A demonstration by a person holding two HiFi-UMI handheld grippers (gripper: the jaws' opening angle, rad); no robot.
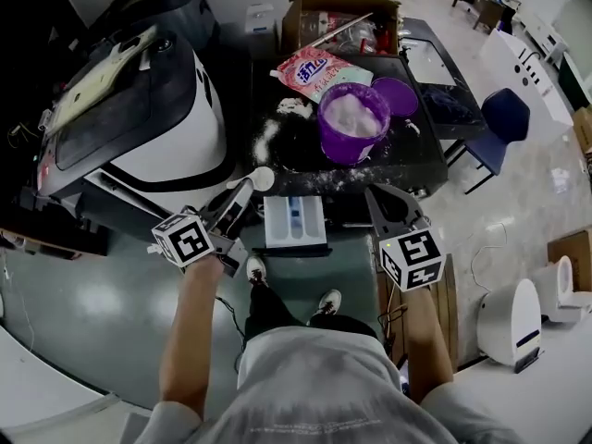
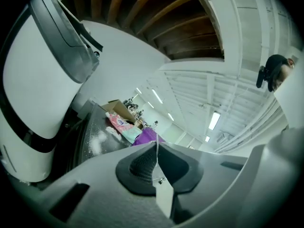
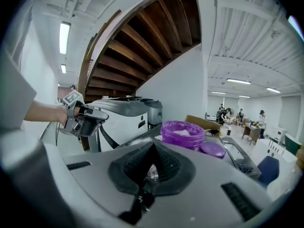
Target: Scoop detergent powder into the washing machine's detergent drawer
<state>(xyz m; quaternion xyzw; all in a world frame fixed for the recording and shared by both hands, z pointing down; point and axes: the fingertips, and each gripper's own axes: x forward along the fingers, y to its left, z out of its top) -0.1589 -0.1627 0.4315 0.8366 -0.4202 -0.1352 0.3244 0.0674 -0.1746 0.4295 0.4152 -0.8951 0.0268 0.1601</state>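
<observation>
My left gripper (image 1: 242,194) is shut on the handle of a white scoop (image 1: 263,178). The scoop's bowl hangs just left of the pulled-out detergent drawer (image 1: 294,225), and I cannot tell whether powder is in it. In the left gripper view the thin handle (image 2: 158,175) shows edge-on between the closed pads. The purple tub of powder (image 1: 352,118) stands on the dark table behind the drawer. My right gripper (image 1: 376,192) is shut and hovers right of the drawer, in front of the tub (image 3: 183,134). From the right gripper view, the left gripper (image 3: 80,118) appears at the left.
The washing machine (image 1: 139,109) fills the left side. The tub's purple lid (image 1: 398,95) and a pink detergent bag (image 1: 314,70) lie by the tub. Spilled powder (image 1: 268,137) dusts the table (image 1: 421,160). A cardboard box (image 1: 342,17) sits behind and a blue chair (image 1: 504,118) to the right.
</observation>
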